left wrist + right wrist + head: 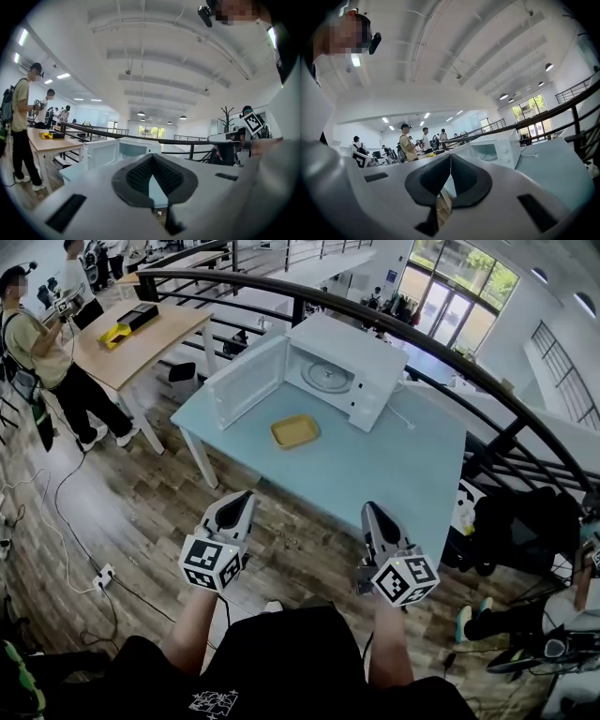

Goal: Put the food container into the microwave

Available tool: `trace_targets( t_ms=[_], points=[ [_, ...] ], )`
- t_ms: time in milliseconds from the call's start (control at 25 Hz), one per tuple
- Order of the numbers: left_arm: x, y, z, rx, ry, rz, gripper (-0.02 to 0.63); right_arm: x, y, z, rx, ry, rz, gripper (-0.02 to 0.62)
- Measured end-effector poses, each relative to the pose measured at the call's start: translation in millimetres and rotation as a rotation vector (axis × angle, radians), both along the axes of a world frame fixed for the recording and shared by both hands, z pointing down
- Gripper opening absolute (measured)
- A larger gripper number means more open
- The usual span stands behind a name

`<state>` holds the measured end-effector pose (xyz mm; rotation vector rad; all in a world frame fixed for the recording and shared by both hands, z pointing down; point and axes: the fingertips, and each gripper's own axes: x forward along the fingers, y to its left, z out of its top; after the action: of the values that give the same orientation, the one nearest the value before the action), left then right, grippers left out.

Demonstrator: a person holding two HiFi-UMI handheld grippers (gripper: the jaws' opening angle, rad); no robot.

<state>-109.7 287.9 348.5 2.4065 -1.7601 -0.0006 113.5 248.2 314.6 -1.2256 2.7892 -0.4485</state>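
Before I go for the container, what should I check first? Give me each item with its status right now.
1. Microwave door swung open: ok.
2. Microwave cavity free, only its turntable inside: ok.
3. Food container lying unblocked on the table: ok.
4. Left gripper open for a grasp: not ok, shut and empty.
5. Right gripper open: not ok, shut and empty.

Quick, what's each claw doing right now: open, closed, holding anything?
Left claw: closed, holding nothing.
Right claw: closed, holding nothing.
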Motion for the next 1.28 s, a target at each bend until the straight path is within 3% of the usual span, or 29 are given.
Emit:
trace_targets(
  t_ms=[680, 1280],
  points=[
    [-18, -11, 20, -0.033, 0.004, -0.031, 0.008, -25, -14, 18, -0.035, 0.02, -0.037, 0.006],
    [-27, -104, 25, -0.059, -0.007, -0.077, 0.008, -48, -116, 26, -0.046, 0.009, -0.112, 0.006]
  ],
)
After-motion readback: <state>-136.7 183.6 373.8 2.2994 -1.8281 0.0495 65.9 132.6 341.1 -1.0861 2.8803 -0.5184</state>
